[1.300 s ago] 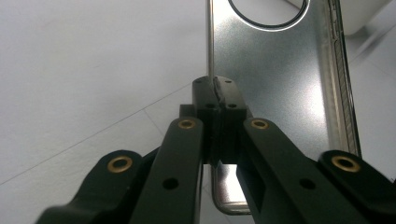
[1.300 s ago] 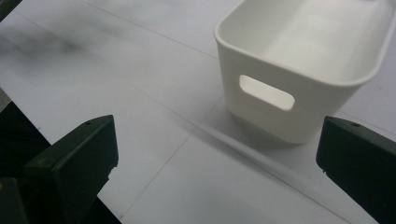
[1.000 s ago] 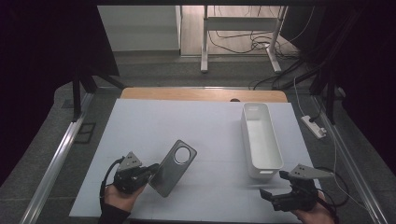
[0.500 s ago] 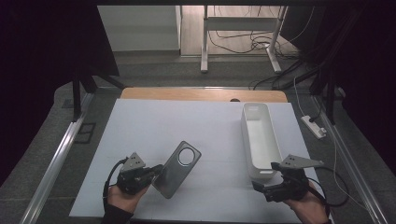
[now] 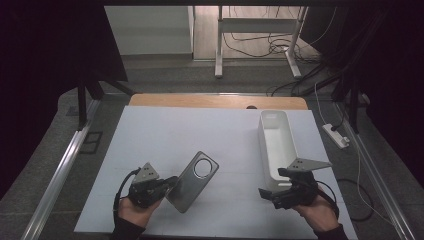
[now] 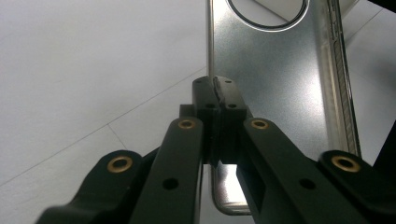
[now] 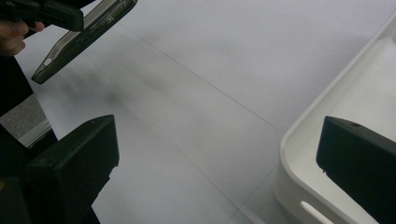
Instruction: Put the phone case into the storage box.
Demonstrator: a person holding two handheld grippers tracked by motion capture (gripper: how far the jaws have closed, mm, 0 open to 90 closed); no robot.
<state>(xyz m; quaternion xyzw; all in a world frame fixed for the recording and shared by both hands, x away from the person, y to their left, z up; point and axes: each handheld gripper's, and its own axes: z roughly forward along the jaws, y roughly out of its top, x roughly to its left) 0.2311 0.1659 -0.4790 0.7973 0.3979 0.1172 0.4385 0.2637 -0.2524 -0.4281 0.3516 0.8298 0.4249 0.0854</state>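
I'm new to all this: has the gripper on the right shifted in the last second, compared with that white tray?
Yes. The right gripper has slid leftward across the table, from beyond the white tray's right corner to in front of its near end.

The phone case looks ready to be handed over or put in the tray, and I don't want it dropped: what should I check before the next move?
1. Left gripper shut on the phone case edge: ok.
2. Case lifted and tilted, not lying flat on the table: ok.
3. Right gripper open, nothing between its jaws: ok.
4. White tray holds nothing: ok.
5. Right gripper apart from the case, with bare table between: ok.
6. How firmly the thin edge is pinched: cannot tell.
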